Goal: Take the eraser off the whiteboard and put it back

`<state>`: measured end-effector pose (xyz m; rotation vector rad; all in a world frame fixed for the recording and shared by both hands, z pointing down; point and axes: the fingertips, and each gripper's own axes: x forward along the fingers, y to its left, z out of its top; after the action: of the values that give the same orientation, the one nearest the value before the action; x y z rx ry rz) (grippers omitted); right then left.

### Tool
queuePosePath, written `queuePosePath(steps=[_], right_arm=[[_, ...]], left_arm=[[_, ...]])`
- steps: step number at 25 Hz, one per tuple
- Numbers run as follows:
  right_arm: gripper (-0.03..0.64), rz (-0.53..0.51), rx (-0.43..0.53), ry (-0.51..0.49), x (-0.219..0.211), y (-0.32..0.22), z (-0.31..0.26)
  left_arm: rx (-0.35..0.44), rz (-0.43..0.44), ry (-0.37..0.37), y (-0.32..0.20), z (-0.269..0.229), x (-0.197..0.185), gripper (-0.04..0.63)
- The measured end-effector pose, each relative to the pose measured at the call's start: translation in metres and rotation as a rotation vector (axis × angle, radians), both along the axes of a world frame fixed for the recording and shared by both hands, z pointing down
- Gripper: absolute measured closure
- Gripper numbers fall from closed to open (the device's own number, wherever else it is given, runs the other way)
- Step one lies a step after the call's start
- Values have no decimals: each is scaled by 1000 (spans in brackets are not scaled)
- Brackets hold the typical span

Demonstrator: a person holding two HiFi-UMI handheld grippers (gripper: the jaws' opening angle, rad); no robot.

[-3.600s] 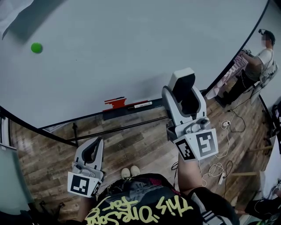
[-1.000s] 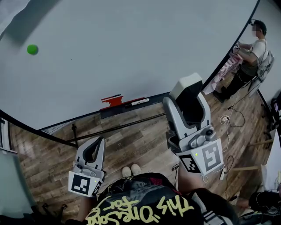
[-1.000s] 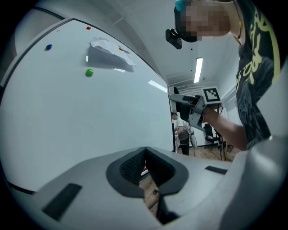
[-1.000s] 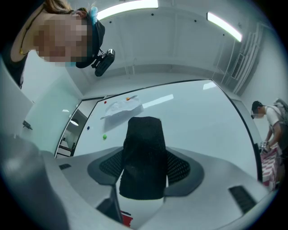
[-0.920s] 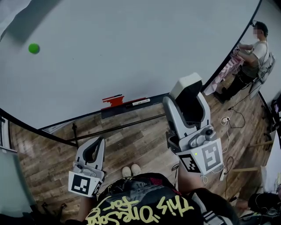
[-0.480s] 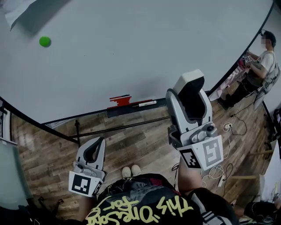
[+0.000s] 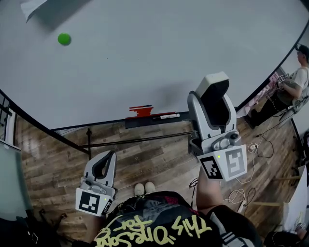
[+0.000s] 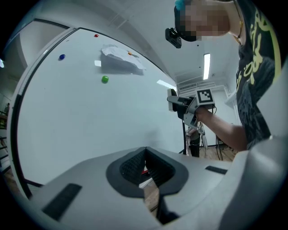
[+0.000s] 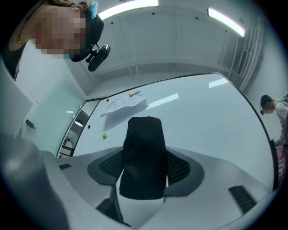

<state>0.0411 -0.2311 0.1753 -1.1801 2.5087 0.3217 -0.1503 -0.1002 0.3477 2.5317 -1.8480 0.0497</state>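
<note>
My right gripper (image 7: 213, 107) is shut on the eraser (image 7: 212, 87), a block with a white back and black felt, held up in front of the whiteboard (image 7: 145, 53). In the right gripper view the black felt of the eraser (image 9: 143, 152) stands upright between the jaws and points at the board. My left gripper (image 7: 101, 167) hangs low over the wooden floor, shut and empty; in its own view the left gripper's (image 8: 145, 156) jaws meet with nothing between them. The board's tray (image 7: 133, 121) carries a red object (image 7: 141, 111) and a marker (image 7: 167, 116).
A green magnet (image 7: 64, 39) and a sheet of paper (image 7: 33, 6) are on the board's upper left. The stand's crossbar (image 7: 135, 141) runs under the tray. A person (image 7: 298, 72) stands at the far right; cables (image 7: 244, 185) lie on the floor.
The view has swung left, so the board, tray and magnet sit further right. My right gripper has drifted right and slightly up with the eraser still held. The left gripper has not moved.
</note>
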Motion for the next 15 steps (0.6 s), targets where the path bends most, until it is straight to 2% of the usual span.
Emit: queuePosePath(steps=[15], right_arm=[[357,-20,14,33,-22,-24,-3]], left_arm=[[-1,-74,-4,9,2,-17,588]])
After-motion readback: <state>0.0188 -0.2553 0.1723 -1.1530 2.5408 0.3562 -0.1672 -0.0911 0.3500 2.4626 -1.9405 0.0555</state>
